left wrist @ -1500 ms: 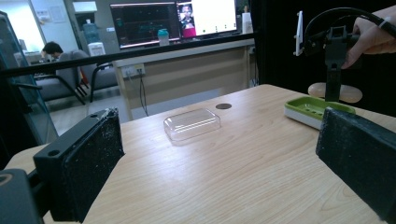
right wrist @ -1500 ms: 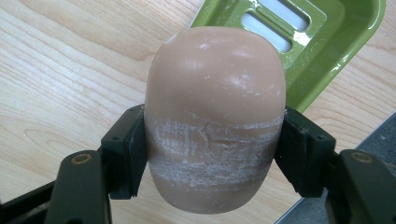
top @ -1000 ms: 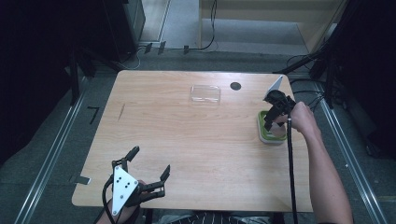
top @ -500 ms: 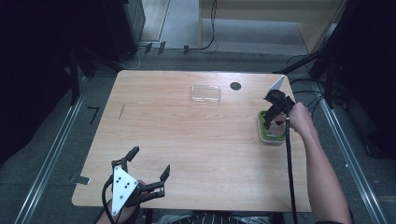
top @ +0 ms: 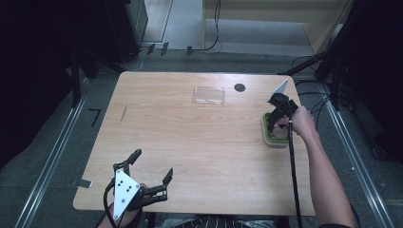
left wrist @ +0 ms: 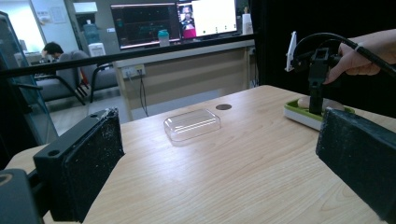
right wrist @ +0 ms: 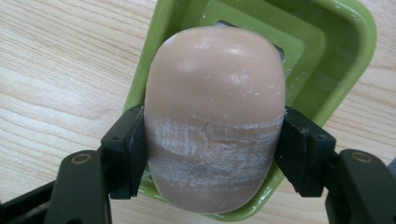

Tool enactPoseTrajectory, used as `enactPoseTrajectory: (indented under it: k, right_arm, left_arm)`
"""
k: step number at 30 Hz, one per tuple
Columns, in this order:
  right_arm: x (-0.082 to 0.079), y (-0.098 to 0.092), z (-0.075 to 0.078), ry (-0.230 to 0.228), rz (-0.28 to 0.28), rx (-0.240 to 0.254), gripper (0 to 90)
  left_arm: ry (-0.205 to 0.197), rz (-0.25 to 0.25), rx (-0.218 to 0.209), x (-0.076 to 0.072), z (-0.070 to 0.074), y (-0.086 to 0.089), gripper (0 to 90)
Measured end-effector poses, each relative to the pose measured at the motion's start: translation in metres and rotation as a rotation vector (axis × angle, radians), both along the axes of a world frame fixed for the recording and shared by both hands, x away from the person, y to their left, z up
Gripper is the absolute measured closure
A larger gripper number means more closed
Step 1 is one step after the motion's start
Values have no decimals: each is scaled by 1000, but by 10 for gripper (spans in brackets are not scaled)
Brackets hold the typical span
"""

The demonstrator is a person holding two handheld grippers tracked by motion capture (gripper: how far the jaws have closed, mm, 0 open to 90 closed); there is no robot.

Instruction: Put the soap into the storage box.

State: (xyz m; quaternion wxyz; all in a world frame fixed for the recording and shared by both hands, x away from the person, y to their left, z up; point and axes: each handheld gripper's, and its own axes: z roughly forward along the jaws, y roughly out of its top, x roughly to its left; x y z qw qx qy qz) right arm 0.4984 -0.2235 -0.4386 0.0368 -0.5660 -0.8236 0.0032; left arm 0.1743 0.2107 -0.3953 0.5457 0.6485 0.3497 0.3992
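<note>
Green plastic is cradling a beige soap bar (right wrist: 215, 121) in the soap dish (top: 273, 137) at the tabletop's (top: 190, 142) far right edge. The bar is being pinched at both flanks by the right claw (right wrist: 212, 154), closed on it. The left claw (top: 149, 168) is being held wide open and empty at the near left. Judging by this, a grasp is being completed; a straight lift is being called for next, perhaps toward the clear lid (top: 209, 95).

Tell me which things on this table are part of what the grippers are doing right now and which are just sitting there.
In use:
- pink soap bar, clamped between the jaws of the right gripper
- green soap dish under the bar

Lying about:
- clear plastic lid, alone at the far middle of the table
- left gripper, open and holding nothing at the near edge
</note>
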Motion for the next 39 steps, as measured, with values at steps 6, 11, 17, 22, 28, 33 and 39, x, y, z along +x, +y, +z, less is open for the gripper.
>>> enactPoseTrajectory:
  k: [6, 11, 17, 22, 28, 33, 39]
  right_arm:
    - [1, 0, -3, 9, -15, -7, 340]
    - [2, -1, -4, 2, -19, -8, 339]
    - [3, -2, -6, 0, -23, -9, 339]
    - [3, -1, -7, 2, -28, -11, 338]
    - [3, -1, -8, -4, -28, -12, 338]
    - [3, -1, -8, -6, -23, -13, 338]
    - [4, 0, -8, -5, -22, -18, 337]
  left_arm:
    - [-1, 0, 1, 0, 0, 0, 11]
    - [-1, -2, 2, 0, 0, 0, 12]
    - [-1, -1, 1, 0, 0, 0, 11]
    - [-2, -2, 2, 0, 0, 0, 12]
    - [-3, -3, 2, 0, 0, 0, 12]
    - [-3, -2, 3, 0, 0, 0, 11]
    - [0, 2, 5, 0, 0, 0, 11]
